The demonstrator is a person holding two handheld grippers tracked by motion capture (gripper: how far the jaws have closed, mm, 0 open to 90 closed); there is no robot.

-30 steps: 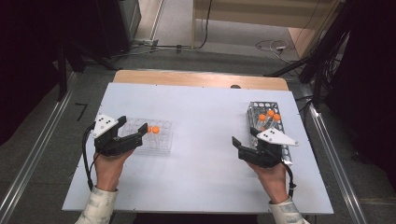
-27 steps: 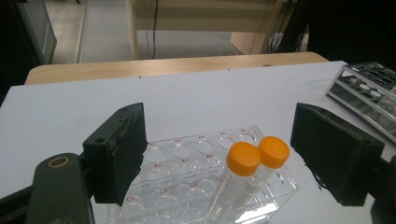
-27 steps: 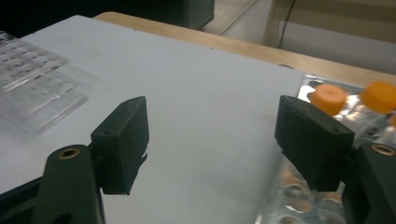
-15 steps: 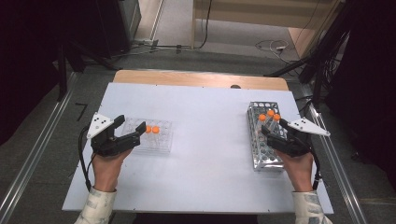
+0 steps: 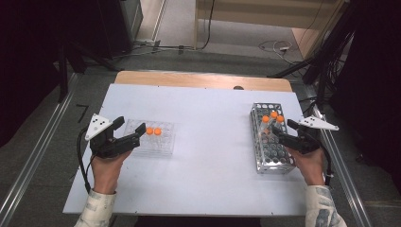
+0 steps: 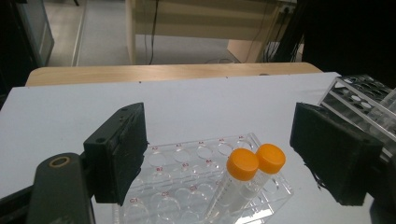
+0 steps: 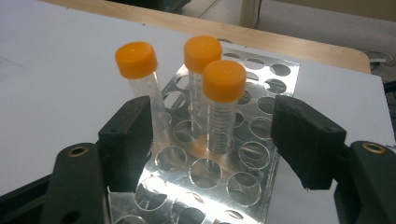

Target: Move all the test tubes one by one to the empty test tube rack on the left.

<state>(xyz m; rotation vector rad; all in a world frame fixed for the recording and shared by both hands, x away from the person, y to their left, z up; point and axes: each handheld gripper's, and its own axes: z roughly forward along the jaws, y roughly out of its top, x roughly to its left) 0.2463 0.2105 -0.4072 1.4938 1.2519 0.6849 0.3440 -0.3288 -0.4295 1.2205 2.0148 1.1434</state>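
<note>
A clear plastic well rack point(image 5: 163, 144) point(image 6: 187, 156) lies at the left of the table with two orange-capped tubes point(image 5: 153, 131) point(image 6: 254, 161) in it. My left gripper point(image 5: 129, 126) point(image 6: 226, 158) is open at the rack's left end, and both tubes stand between its jaws untouched. At the right a metal rack point(image 5: 272, 153) point(image 7: 266, 112) holds three orange-capped tubes point(image 5: 273, 116) point(image 7: 224, 81). My right gripper point(image 5: 283, 130) point(image 7: 217, 140) is open over that rack. Its jaws have just been closing, with the nearest tube between them and neither pad touching it.
The white table top point(image 5: 213, 118) has bare room between the two racks. A wooden strip point(image 5: 203, 80) runs along its far edge. Metal rails point(image 5: 340, 170) flank the table, and cables lie on the floor behind.
My right gripper has moved right and a little farther away, from the metal rack's near left side to over the rack by the tubes. The left gripper stayed put.
</note>
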